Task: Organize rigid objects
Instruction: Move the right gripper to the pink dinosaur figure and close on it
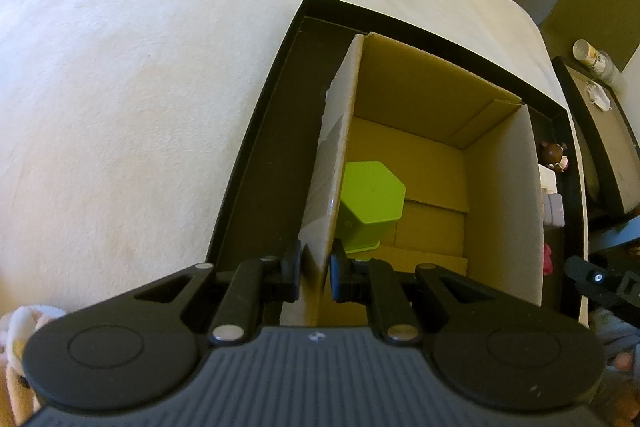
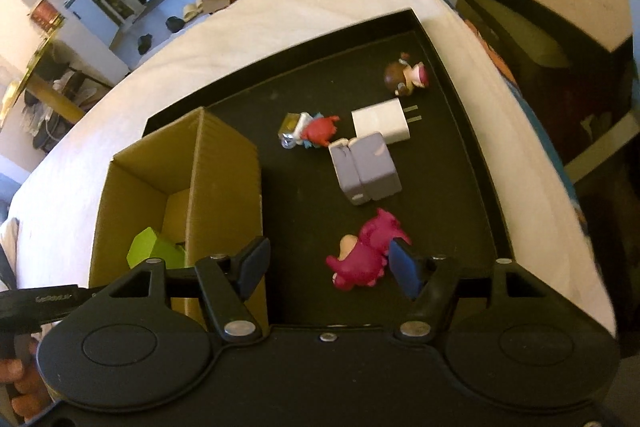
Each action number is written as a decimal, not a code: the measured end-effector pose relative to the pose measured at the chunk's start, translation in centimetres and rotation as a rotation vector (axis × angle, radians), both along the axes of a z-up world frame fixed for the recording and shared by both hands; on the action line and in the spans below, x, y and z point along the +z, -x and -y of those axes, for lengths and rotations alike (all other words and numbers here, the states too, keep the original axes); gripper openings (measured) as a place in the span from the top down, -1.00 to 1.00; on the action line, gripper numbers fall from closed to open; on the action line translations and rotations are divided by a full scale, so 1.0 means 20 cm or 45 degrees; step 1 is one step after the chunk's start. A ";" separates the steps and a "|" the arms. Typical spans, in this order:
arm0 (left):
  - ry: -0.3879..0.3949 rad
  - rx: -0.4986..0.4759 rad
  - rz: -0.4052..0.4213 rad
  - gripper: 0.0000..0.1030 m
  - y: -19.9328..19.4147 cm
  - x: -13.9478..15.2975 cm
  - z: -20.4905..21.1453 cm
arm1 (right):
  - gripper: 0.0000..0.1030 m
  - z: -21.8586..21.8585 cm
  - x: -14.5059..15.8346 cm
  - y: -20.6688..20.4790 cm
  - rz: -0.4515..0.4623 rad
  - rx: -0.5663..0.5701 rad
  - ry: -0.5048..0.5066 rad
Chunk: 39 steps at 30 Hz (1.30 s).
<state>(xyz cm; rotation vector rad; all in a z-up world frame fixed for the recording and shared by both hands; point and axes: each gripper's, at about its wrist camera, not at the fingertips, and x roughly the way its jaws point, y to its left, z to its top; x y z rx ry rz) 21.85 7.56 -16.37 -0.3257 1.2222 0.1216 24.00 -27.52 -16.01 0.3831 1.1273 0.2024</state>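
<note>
While left claw (image 1: 316, 273) pinches box wall (image 1: 332, 163), pink figurine (image 2: 362, 255) between right claw (image 2: 326, 269) fingers.

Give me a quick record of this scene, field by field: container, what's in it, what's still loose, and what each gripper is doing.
container: cardboard box standing in black tray
inside box: green hexagonal block
loose on tray: pink bear toy, grey block, white charger, red figure, brown-haired figurine
left gripper: pinching box wall
right gripper: open, by pink bear toy
</note>
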 end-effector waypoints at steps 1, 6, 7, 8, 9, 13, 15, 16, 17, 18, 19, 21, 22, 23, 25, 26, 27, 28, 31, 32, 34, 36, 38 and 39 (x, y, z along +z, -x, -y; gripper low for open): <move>0.001 0.003 0.000 0.75 0.00 0.00 0.00 | -0.27 0.00 0.00 0.00 0.000 0.000 0.000; 0.004 0.008 0.003 0.75 0.01 0.00 0.00 | -0.23 0.02 -0.10 -0.02 -0.090 -0.046 -0.040; 0.004 0.010 0.003 0.75 0.01 0.00 0.00 | -0.17 0.03 -0.12 -0.03 -0.110 -0.057 -0.051; 0.003 0.010 0.003 0.75 0.01 0.00 0.00 | -0.12 0.03 -0.14 -0.04 -0.128 -0.065 -0.065; 0.002 0.010 0.003 0.75 0.01 0.00 0.00 | -0.10 0.03 -0.16 -0.05 -0.149 -0.074 -0.077; 0.003 0.010 0.004 0.75 0.01 0.00 0.00 | -0.03 0.02 -0.19 -0.07 -0.174 -0.089 -0.072; 0.003 0.013 0.003 0.75 0.01 0.00 0.00 | -0.02 0.02 -0.20 -0.08 -0.180 -0.091 -0.072; 0.003 0.013 0.003 0.76 0.01 0.00 0.00 | -0.02 0.01 -0.21 -0.10 -0.176 -0.083 -0.043; 0.002 0.014 0.004 0.76 0.01 0.00 0.00 | -0.02 0.01 -0.21 -0.10 -0.176 -0.083 -0.043; 0.001 0.013 0.004 0.76 0.01 0.00 0.00 | -0.02 0.00 -0.21 -0.10 -0.170 -0.077 -0.024; 0.001 0.011 0.004 0.76 0.01 0.00 0.00 | -0.02 -0.01 -0.21 -0.11 -0.162 -0.071 -0.004; 0.002 0.011 0.003 0.76 0.01 0.00 0.00 | -0.02 -0.02 -0.22 -0.12 -0.158 -0.060 0.023; 0.003 0.012 0.003 0.75 0.01 0.00 0.00 | -0.02 -0.03 -0.22 -0.13 -0.157 -0.057 0.035; 0.005 0.012 0.003 0.75 0.01 0.00 0.00 | -0.02 -0.04 -0.23 -0.14 -0.154 -0.050 0.055; 0.005 0.012 0.003 0.75 0.01 0.00 -0.01 | -0.02 -0.07 -0.24 -0.16 -0.140 -0.027 0.108; 0.005 0.011 0.003 0.75 0.01 0.00 0.00 | -0.02 -0.07 -0.24 -0.16 -0.140 -0.027 0.108; 0.006 0.011 0.003 0.75 0.01 0.00 0.00 | -0.02 -0.08 -0.24 -0.16 -0.138 -0.016 0.128; 0.006 0.011 0.003 0.75 0.01 0.00 0.00 | -0.02 -0.09 -0.24 -0.16 -0.135 -0.007 0.145; 0.018 0.021 0.003 0.75 0.01 0.00 -0.01 | -0.02 -0.14 -0.26 -0.17 -0.107 0.055 0.258; 0.021 0.025 0.002 0.75 0.00 -0.01 -0.02 | -0.02 -0.14 -0.26 -0.17 -0.107 0.055 0.258; 0.023 0.025 0.003 0.75 0.01 -0.01 -0.01 | 0.04 -0.17 -0.27 -0.14 -0.097 0.081 0.301; 0.015 0.020 0.005 0.75 0.01 -0.01 -0.01 | 0.20 -0.17 -0.27 -0.14 -0.097 0.090 0.303; 0.011 0.019 0.004 0.75 0.00 -0.01 0.00 | 0.22 -0.18 -0.26 -0.11 -0.092 0.101 0.306; 0.010 0.018 0.003 0.75 0.00 -0.01 0.00 | 0.23 -0.18 -0.24 -0.10 -0.090 0.103 0.294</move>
